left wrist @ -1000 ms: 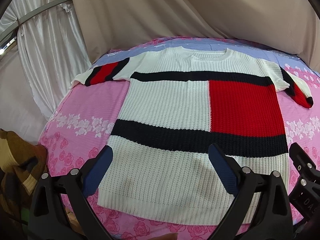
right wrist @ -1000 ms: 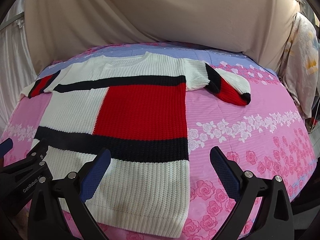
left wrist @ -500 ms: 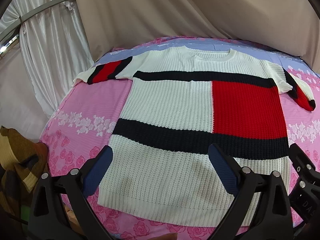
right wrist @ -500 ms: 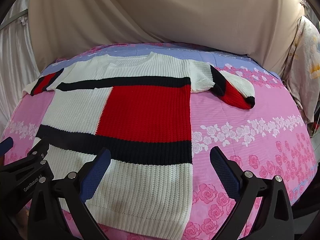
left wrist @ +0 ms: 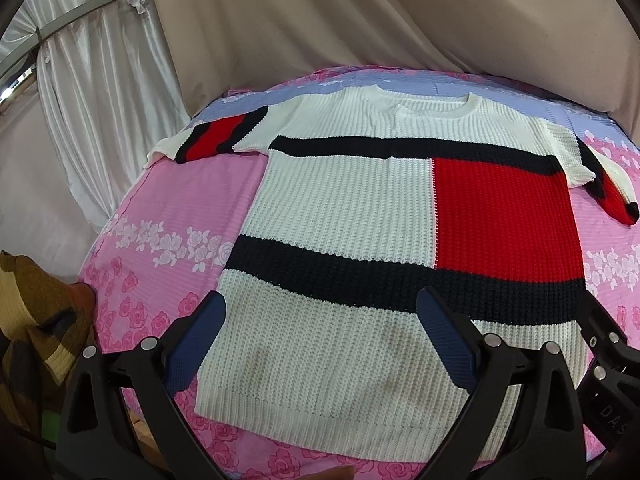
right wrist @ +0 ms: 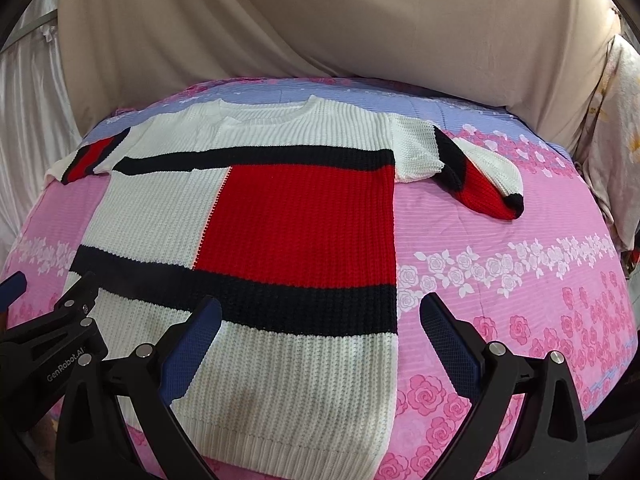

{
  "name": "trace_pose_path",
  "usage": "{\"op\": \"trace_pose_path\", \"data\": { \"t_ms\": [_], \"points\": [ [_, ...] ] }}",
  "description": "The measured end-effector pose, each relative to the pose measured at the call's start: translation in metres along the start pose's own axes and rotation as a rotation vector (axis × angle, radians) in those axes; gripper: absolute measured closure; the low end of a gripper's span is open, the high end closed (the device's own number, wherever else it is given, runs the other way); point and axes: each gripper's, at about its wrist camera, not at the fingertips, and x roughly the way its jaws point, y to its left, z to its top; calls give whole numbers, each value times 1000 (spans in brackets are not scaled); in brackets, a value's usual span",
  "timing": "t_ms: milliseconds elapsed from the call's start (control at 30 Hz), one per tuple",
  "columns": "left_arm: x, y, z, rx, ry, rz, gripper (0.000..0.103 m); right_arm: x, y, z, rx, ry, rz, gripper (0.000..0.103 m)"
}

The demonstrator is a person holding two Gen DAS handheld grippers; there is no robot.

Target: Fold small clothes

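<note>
A white knit sweater [left wrist: 340,208] [right wrist: 168,216] with black bands and a red block lies flat, front up, on a pink floral bed sheet [left wrist: 172,200] [right wrist: 500,240], collar at the far side. Its left sleeve [left wrist: 212,140] stretches out sideways; its right sleeve [right wrist: 484,176] lies bent on the sheet. My left gripper [left wrist: 324,320] hangs open above the hem. My right gripper [right wrist: 320,320] is open over the hem's right part. Nothing sits between either pair of blue pads. The left gripper's body [right wrist: 48,352] shows at the right wrist view's lower left.
Beige drapes [right wrist: 320,20] hang behind the bed, and white curtains [left wrist: 92,60] hang at the left. A brown and yellow patterned cloth [left wrist: 36,320] sits off the bed's near left edge. A pale printed fabric [right wrist: 616,128] hangs at the far right.
Both wrist views have crept slightly forward and up, so the sweater sits a touch lower and farther in frame. Both grippers stay open and the sweater has not moved.
</note>
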Motion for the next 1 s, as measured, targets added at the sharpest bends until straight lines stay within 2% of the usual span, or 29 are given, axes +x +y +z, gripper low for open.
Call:
{"op": "trace_pose_path", "data": {
  "t_ms": [400,433,500,533,567,733,800,900,933,967,1000],
  "points": [
    [9,-3,6,-12,18,6,9,14,-11,9,-13,4,-2,6],
    [10,-3,7,-12,15,8,9,16,-18,13,-20,-10,-8,8],
    [9,-4,11,-12,8,18,9,23,-40,26,-42,-63,-43,25],
    [9,-5,13,-11,3,23,9,32,-57,36,-56,-86,-77,45],
    [9,-6,16,-11,0,28,9,45,-79,48,-51,-90,-114,52],
    [11,-18,25,-11,11,57,9,122,-193,108,65,-41,-281,49],
    [12,-24,26,-18,22,67,9,148,-221,123,84,-11,-316,49],
    [10,-33,27,-28,33,86,9,186,-246,130,101,68,-292,49],
    [9,-37,26,-28,37,94,9,198,-251,128,103,94,-268,54],
    [8,-41,25,-28,41,99,9,204,-253,126,101,108,-242,67],
    [7,-44,24,-27,44,105,9,205,-257,124,104,98,-209,71]
  ]
}}
